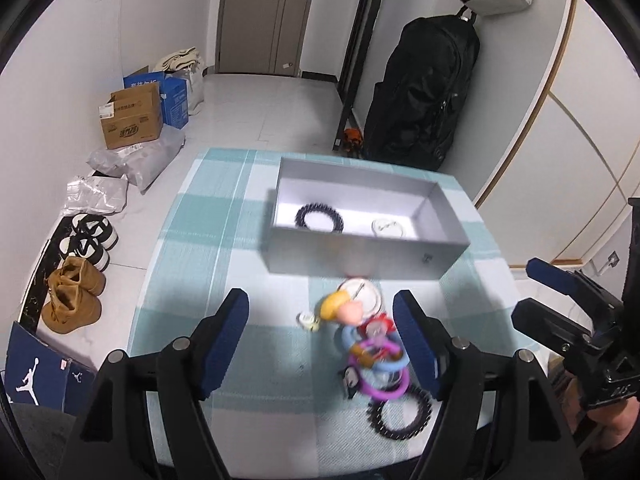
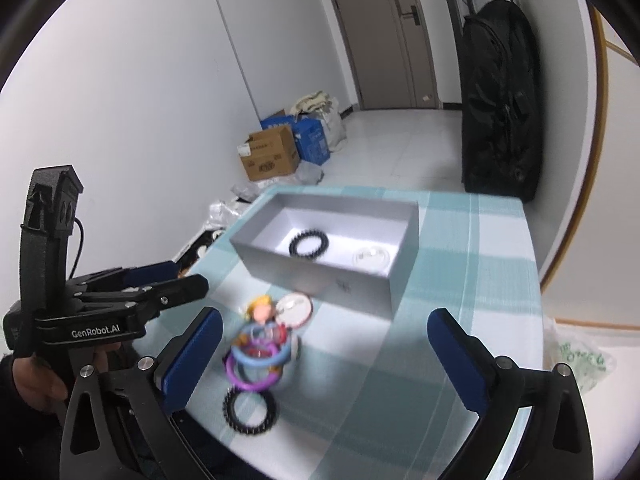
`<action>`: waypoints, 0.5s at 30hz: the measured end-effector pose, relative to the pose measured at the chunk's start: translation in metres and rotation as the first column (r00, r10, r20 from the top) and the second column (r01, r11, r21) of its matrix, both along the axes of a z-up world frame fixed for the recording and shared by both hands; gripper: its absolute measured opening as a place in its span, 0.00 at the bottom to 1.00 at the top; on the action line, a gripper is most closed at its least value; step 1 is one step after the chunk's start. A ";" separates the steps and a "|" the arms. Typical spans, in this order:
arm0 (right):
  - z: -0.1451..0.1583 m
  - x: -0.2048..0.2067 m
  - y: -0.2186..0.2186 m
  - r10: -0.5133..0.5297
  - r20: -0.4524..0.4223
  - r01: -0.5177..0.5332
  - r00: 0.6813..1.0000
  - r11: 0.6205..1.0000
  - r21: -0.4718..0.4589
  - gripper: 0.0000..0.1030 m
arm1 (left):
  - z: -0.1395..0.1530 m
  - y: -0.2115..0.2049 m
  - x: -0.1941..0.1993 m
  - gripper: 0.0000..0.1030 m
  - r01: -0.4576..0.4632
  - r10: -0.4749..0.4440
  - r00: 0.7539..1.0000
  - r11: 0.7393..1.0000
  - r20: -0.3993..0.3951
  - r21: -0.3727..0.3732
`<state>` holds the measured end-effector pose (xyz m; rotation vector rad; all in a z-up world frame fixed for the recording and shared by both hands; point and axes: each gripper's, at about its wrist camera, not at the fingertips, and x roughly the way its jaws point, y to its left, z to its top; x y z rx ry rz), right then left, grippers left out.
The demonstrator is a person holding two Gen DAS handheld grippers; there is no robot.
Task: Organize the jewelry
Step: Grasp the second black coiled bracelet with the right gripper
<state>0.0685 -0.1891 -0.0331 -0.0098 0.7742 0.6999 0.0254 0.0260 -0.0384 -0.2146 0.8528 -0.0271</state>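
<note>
Teal-and-white checked tablecloth [image 1: 192, 240] covers the table; on it, toward the far side, sits an open rectangular grey cardboard box [image 1: 360, 256]. Left gripper [image 1: 320, 328] hovers above the near part of the cloth, blue-padded fingers [image 1: 224, 340] spread wide, gripping nothing. Right gripper [image 2: 324, 356] likewise hovers with fingers released, nothing between them. Inside the box: a black beaded bracelet [image 1: 319, 218] lying flat at left, a small clear round case [image 1: 389, 227] beside it at right, apart. Just in front of the box's near wall, a motion-blurred heap on the cloth: round white case with red rim [image 2: 295, 309], yellow-haired cartoon figurine charm [image 2: 262, 310], light-blue plastic ring [image 2: 261, 354] overlapping a purple plastic ring [image 2: 250, 376]. Nearest the table's edge, a second black beaded bracelet [image 2: 250, 410] touches the purple ring.
</note>
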 end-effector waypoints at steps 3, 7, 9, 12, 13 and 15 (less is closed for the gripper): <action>-0.006 -0.009 0.000 0.004 -0.020 -0.005 1.000 1.000 -0.027 1.00 | -0.006 0.001 -0.005 0.69 -0.002 0.003 1.000 1.000 -0.012 0.008; -0.017 -0.020 0.004 0.027 -0.052 -0.030 0.998 0.997 -0.065 1.00 | -0.012 0.002 -0.013 0.69 -0.010 0.009 1.000 1.000 -0.028 -0.005; -0.021 -0.026 0.008 0.045 -0.067 -0.050 0.997 0.996 -0.078 1.00 | -0.013 0.001 -0.017 0.69 -0.004 0.004 0.999 1.000 -0.033 -0.009; -0.030 -0.034 0.016 0.065 -0.092 -0.075 0.994 0.991 -0.111 1.00 | -0.015 0.001 -0.023 0.69 0.003 -0.003 0.999 1.000 -0.042 -0.010; -0.034 -0.036 0.019 0.076 -0.102 -0.088 0.992 0.989 -0.123 1.00 | -0.016 0.002 -0.024 0.69 0.004 -0.004 0.999 1.000 -0.049 -0.014; -0.038 -0.041 0.025 0.096 -0.114 -0.111 0.989 0.984 -0.136 1.00 | -0.020 0.004 -0.025 0.69 0.004 -0.005 0.998 1.000 -0.067 -0.021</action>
